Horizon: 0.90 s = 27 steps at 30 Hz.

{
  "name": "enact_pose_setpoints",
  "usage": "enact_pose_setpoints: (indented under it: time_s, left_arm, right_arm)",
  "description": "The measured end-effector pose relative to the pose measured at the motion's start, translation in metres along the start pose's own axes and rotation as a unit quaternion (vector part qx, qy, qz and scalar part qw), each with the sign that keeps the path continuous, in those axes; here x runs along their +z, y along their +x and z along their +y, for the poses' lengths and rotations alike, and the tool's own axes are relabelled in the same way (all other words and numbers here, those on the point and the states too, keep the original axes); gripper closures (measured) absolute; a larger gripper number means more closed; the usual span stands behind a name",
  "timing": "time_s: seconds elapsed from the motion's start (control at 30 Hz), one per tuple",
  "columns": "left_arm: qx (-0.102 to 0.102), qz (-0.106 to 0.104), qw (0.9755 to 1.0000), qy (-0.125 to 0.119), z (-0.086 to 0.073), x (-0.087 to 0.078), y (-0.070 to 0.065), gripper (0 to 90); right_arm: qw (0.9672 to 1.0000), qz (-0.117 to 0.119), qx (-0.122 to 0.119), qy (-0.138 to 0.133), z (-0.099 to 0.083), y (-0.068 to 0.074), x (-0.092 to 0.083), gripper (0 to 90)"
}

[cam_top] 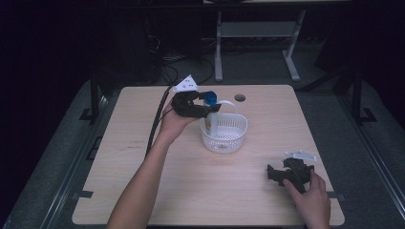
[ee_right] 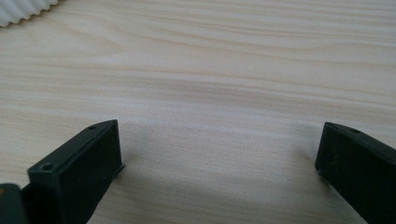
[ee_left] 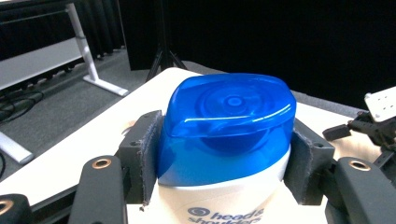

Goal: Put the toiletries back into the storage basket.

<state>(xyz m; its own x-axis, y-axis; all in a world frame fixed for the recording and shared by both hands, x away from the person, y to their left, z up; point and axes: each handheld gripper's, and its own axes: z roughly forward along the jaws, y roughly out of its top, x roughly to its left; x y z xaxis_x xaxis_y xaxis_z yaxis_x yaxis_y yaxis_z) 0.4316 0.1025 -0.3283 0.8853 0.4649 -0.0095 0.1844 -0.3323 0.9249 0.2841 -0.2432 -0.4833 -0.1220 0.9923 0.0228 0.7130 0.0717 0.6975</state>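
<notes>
Blue-capped white shampoo bottle (ee_left: pixel 227 140) stands upright, clamped in left claw (ee_left: pixel 229 163).

Basket (cam_top: pixel 224 135) with bottle (cam_top: pixel 211 114) blocks table (cam_top: pixel 191 191) centre; near and left tabletop open.

Room dim, surroundings near black; table (cam_top: pixel 200 191) evenly lit from overhead, wood pale and slightly washed out; high view soft, low in detail; blue cap (ee_left: pixel 226 126) sharp with a thin glare streak along its rim, background beyond it softer; jaws in right gripper view slightly blurred, faint soft shadows beneath them.
</notes>
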Motion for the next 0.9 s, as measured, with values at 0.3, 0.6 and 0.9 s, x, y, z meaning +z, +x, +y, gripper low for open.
enact_pose_setpoints:
  time_s: [0.3,0.6,0.9]
  left_arm:
    - [-0.007,0.002,0.9999,0.011,-0.018,0.01,0.0,37.4]
    - [-0.003,0.001,0.9995,0.031,-0.028,0.019,-0.001,37.4]
    - [-0.006,0.005,0.9994,0.034,-0.037,0.02,0.001,37.5]
  right_arm:
    - [1.0,0.0,0.0,0.0,0.0,0.0,0.0,0.0]
    - [1.0,0.0,0.0,0.0,0.0,0.0,0.0,0.0]
    - [1.0,0.0,0.0,0.0,0.0,0.0,0.0,0.0]
